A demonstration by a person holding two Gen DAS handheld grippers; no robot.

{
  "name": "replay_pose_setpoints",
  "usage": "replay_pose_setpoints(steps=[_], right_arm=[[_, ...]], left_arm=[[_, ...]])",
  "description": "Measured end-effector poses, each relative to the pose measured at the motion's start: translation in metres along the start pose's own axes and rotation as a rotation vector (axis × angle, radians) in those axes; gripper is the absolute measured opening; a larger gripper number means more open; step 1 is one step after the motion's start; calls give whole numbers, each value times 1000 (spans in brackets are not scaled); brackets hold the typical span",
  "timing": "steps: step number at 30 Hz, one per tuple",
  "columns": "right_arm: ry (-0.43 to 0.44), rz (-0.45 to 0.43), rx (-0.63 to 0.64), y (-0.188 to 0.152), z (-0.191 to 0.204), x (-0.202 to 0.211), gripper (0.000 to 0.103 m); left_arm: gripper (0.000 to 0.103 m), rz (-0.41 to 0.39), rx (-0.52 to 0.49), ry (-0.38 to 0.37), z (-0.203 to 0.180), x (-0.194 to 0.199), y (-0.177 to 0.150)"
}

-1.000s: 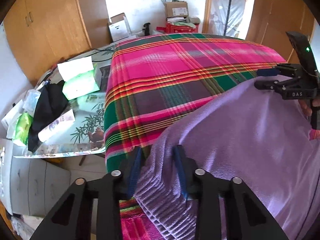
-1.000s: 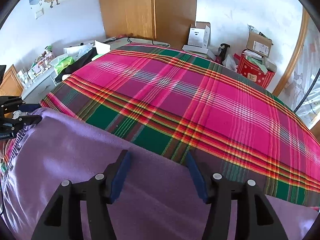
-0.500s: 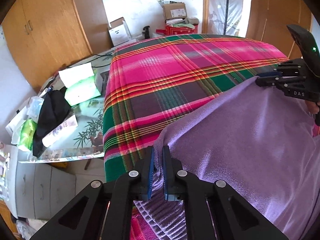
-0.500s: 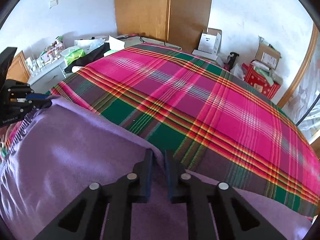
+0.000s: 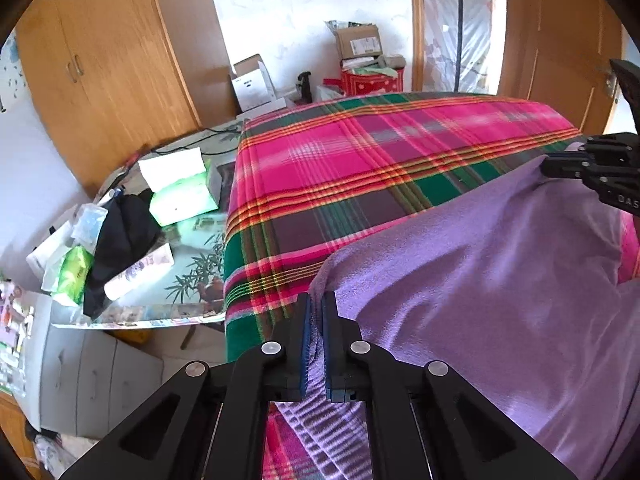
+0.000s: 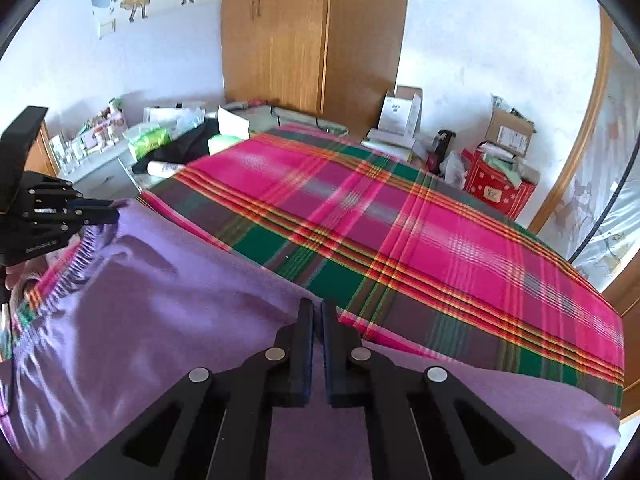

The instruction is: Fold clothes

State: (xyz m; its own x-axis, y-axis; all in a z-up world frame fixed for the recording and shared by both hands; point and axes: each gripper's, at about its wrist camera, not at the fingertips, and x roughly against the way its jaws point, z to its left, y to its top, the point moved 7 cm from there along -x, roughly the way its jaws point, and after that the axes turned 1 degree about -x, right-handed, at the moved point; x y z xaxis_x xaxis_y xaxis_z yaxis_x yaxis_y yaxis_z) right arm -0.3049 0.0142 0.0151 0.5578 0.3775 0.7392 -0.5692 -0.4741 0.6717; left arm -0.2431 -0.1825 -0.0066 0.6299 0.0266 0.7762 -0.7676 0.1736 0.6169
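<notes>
A purple knitted garment (image 5: 480,288) lies on the near part of a bed covered by a pink and green plaid blanket (image 5: 360,160). My left gripper (image 5: 316,300) is shut on the garment's left corner by the ribbed hem. In the right wrist view the same purple garment (image 6: 140,312) spreads to the left, and my right gripper (image 6: 317,306) is shut on its far edge. Both pinched corners are raised a little off the blanket (image 6: 400,220). Each gripper shows in the other's view: the right gripper (image 5: 560,164) at the far right, the left gripper (image 6: 112,210) at the far left.
A glass-topped side table (image 5: 188,280) with tissue packs, a black cloth and bottles stands left of the bed. Wooden wardrobes (image 6: 312,32), cardboard boxes (image 5: 356,42) and a red box (image 6: 496,188) line the far wall. Grey drawers (image 5: 80,380) sit below the table.
Both grippers went from open around the garment's edge to shut on it, then rose a little, pulling the purple cloth up off the blanket.
</notes>
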Motion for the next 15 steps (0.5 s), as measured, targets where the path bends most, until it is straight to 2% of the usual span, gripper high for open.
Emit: replay_pose_setpoints(steps=[15], right_arm=[[-24,-82,-52,-32,25,82,4]], left_arm=[[5,-90,-22,-6,-20,61,-10]])
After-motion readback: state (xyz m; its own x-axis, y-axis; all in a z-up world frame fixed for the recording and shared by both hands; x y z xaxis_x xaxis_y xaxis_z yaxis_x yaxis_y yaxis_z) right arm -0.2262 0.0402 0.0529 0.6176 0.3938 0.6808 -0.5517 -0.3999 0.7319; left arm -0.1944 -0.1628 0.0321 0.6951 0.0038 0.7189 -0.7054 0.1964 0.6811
